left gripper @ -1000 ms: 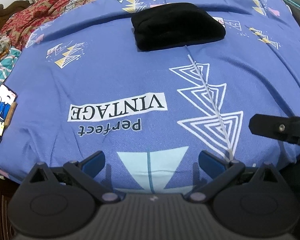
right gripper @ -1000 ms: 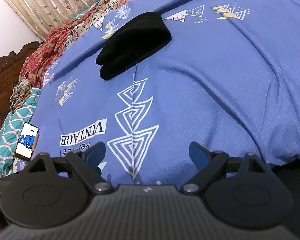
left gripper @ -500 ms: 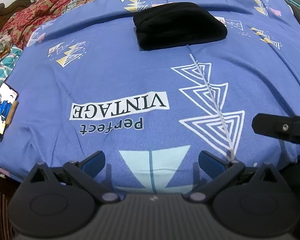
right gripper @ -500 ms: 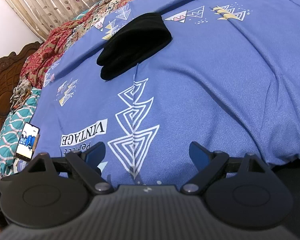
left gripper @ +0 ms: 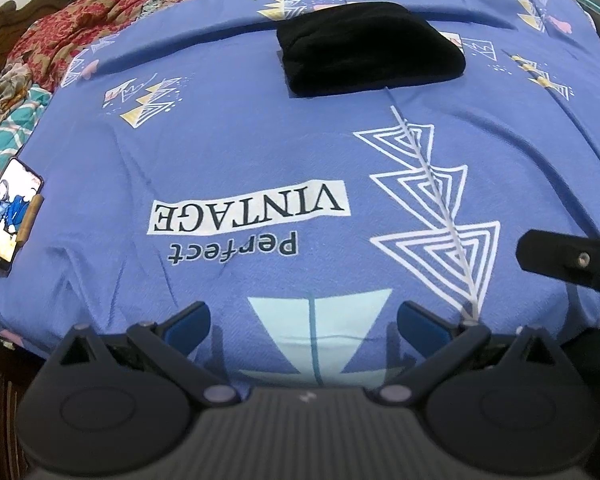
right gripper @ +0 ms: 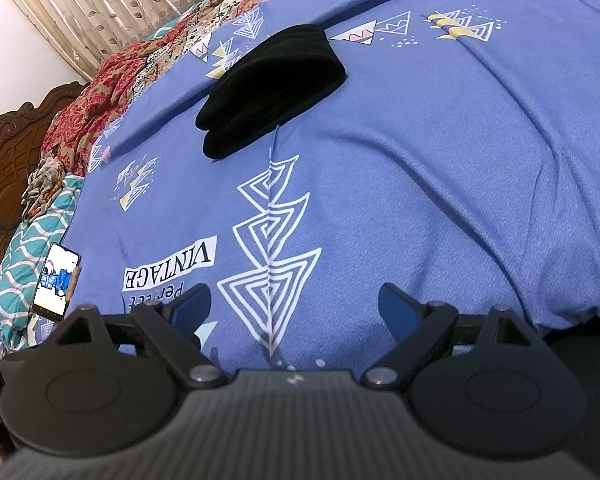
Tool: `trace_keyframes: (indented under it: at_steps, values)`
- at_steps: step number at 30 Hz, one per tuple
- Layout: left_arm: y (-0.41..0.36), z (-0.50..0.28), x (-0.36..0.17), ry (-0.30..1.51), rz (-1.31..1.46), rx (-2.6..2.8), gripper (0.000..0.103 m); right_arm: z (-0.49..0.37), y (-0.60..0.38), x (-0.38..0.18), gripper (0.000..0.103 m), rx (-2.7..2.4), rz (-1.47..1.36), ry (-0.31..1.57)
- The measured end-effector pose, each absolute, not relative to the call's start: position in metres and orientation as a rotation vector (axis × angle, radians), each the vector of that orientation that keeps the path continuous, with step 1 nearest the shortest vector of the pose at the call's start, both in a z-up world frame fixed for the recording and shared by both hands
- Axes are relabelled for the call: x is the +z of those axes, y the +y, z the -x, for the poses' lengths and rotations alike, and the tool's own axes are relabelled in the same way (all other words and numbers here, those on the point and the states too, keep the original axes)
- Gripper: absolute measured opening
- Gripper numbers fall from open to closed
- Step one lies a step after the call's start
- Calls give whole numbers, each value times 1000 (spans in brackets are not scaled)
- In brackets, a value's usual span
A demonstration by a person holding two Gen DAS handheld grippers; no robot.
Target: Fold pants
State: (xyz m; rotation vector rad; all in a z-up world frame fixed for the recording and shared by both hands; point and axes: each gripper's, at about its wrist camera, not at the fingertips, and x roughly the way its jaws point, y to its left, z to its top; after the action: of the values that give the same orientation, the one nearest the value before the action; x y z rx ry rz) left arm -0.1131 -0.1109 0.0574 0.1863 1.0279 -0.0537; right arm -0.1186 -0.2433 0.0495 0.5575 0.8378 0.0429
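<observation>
The black pants [left gripper: 368, 46] lie folded into a compact bundle on the far part of the blue printed bedsheet [left gripper: 228, 148]; they also show in the right wrist view [right gripper: 268, 88]. My left gripper [left gripper: 304, 322] is open and empty at the bed's near edge, well short of the pants. My right gripper [right gripper: 294, 304] is open and empty too, also at the near edge. Part of the right gripper's black frame [left gripper: 568, 260] shows at the right of the left wrist view.
A phone [left gripper: 8, 216] with a lit screen lies at the sheet's left edge, also seen in the right wrist view [right gripper: 56, 282]. Red patterned bedding [right gripper: 112, 92], a teal cloth [right gripper: 24, 264], a carved wooden headboard [right gripper: 4, 160] and curtains [right gripper: 112, 4] are at left and back.
Both grippers have stayed open and almost still; the views have only drifted slightly. The folded pants have not moved.
</observation>
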Motion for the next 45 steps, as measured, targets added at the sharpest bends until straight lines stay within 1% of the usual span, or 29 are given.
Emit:
trace_keyframes:
  at_steps: [45]
  values:
    - [-95,112,70,935,-164,41,103,118,-245,51,93,57,-552,841]
